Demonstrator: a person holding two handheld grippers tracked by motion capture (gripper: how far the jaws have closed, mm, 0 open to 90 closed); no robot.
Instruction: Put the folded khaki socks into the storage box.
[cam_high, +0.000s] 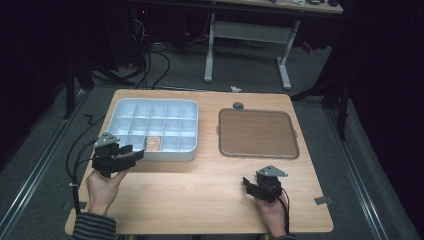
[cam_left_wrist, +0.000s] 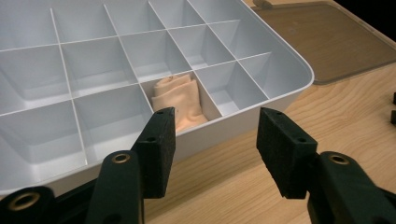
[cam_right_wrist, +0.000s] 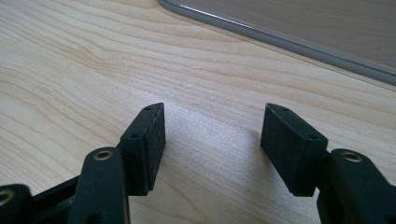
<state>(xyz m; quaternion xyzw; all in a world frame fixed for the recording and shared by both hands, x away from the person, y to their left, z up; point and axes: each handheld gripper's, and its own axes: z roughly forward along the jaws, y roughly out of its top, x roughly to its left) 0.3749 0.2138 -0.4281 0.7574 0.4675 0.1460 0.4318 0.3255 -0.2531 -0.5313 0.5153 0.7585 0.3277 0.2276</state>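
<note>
Left gripper (cam_left_wrist: 215, 140): jaws spread wide, nothing between the pads; it sits just in front of the near wall of the tray, not touching it
Right gripper (cam_right_wrist: 212, 140): jaws spread wide, empty; it hangs low over bare table wood, near the edge of the lid
Cloth (cam_left_wrist: 180, 100): folded, peach-coloured; lies in a near-row compartment of the tray, third from the left of that row in the high view; it rests against the near wall, just beyond the left gripper's left pad
Tray (cam_high: 187, 152): white, divided into compartments; on the left half of the table
Lid (cam_high: 257, 132): brown, flat; to the right of the tray, apart from it
Table (cam_high: 200, 195): light wood; both hands rest at its near edge
</note>
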